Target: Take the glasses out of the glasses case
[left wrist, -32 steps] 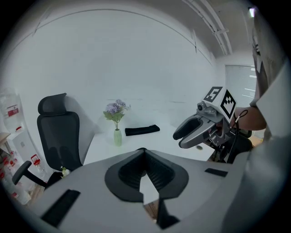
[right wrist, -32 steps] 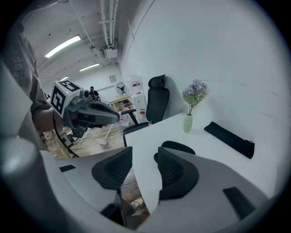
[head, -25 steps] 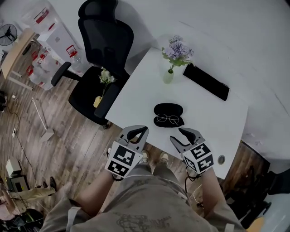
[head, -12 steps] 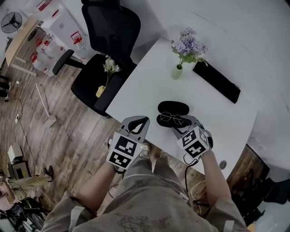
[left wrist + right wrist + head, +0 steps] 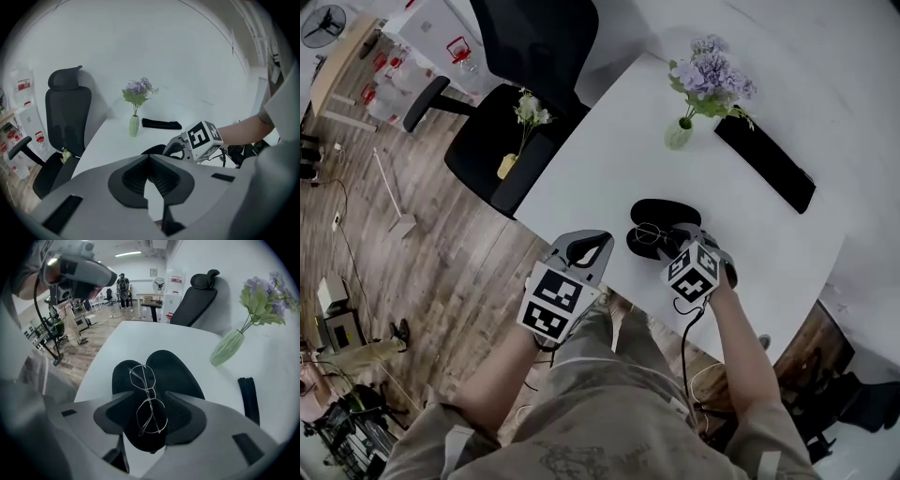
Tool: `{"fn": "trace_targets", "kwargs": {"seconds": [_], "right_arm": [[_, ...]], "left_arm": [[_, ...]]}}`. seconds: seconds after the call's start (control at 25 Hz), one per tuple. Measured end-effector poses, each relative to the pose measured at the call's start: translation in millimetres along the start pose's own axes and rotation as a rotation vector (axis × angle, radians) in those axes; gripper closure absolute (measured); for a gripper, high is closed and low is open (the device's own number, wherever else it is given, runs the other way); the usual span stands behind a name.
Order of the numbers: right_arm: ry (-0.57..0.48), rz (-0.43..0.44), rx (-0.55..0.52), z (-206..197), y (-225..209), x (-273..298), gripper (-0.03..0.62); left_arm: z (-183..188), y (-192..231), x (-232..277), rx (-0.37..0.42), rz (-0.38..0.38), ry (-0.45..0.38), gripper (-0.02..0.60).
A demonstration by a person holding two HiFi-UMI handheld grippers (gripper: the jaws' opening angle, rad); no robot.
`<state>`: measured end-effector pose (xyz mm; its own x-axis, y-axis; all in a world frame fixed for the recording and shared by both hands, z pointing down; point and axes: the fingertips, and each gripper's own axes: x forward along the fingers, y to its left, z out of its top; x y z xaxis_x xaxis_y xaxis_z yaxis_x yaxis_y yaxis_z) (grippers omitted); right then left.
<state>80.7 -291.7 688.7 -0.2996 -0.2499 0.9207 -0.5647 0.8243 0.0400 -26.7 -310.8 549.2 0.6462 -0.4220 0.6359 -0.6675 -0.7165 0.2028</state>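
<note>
Our right gripper (image 5: 672,240), jaws just opened wide, straddles the glasses (image 5: 146,399) without pinching; they lie in the open case (image 5: 176,371) on the table (image 5: 609,159). From above it hides part of the case. It has dropped from the table edge; our left gripper (image 5: 150,161) hangs closed, empty

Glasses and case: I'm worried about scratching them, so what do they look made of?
Glasses: probably thin metal wire; the rims are fine, pale and glinting, the lenses clear, material unclear.
Glasses case: matte black, perhaps fabric or leatherette; no shine shows, but the look leaves it open.
</note>
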Motion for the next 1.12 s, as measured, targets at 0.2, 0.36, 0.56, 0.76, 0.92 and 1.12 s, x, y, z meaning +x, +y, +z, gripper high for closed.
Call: {"fn": "trace_targets", "kwargs": {"seconds": [0.2,0.36,0.56,0.76,0.92,1.12], "right_arm": [[0.007,-0.001,-0.099,1,3,14,0.379],[-0.004,0.02,-0.118,2,7,21,0.453],[-0.005,0.021,-0.09,1,9,20,0.467],[-0.081,0.022,0.054,9,1,3,0.468],[-0.156,-0.027,0.127,16,-11,-23,0.47],[-0.284,-0.1,0.193,38,-21,-79,0.47]], "left_arm": [[-10,4,3,-0.015,0.019,0.017,0.565],[-17,2,2,-0.027,0.026,0.026,0.565],[-22,-2,-2,-0.028,0.032,0.026,0.565],[-18,-7,-9,-0.027,0.034,0.014,0.565],[-10,-10,-17,-0.015,0.044,-0.014,0.565],[8,-13,-32,0.0,0.062,-0.073,0.565]]}}
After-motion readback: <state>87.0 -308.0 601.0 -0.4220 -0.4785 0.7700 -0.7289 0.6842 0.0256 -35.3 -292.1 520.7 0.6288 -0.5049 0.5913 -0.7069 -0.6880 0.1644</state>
